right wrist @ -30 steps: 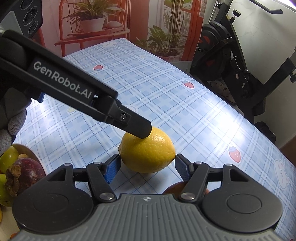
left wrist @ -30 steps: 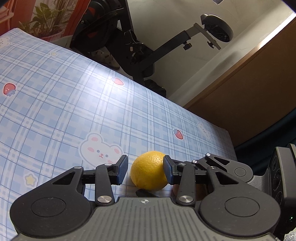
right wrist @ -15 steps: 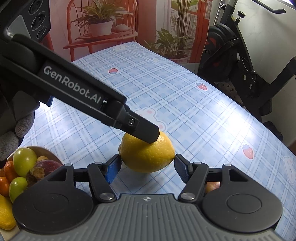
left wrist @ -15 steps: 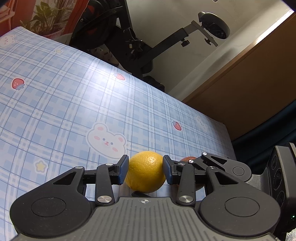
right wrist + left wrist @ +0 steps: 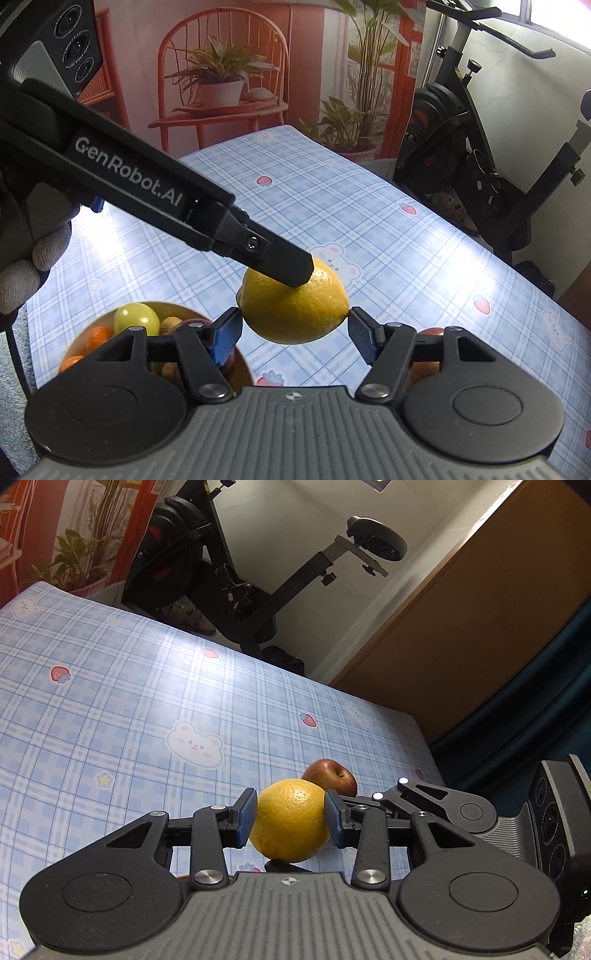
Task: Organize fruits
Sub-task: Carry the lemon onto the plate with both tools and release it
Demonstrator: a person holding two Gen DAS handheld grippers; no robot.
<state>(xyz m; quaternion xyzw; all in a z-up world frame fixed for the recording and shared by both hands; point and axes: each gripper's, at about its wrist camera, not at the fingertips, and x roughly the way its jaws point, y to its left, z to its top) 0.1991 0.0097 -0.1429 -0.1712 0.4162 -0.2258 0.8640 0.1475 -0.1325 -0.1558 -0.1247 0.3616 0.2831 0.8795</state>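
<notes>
Yellow and pebbly, the firm lemon [image 5: 293, 308] looks light but roll-prone, pinched across its middle by left gripper [image 5: 290, 816] and end-to-end by right gripper [image 5: 293, 332].

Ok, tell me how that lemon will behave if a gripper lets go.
The lemon looks rounded, so it would probably roll. Its rind seems firm under the pads, likely resisting dents. It hangs above the tablecloth, so it might bounce.

black gripper [image 5: 293, 334], blue pads [image 5: 224, 338]
</notes>
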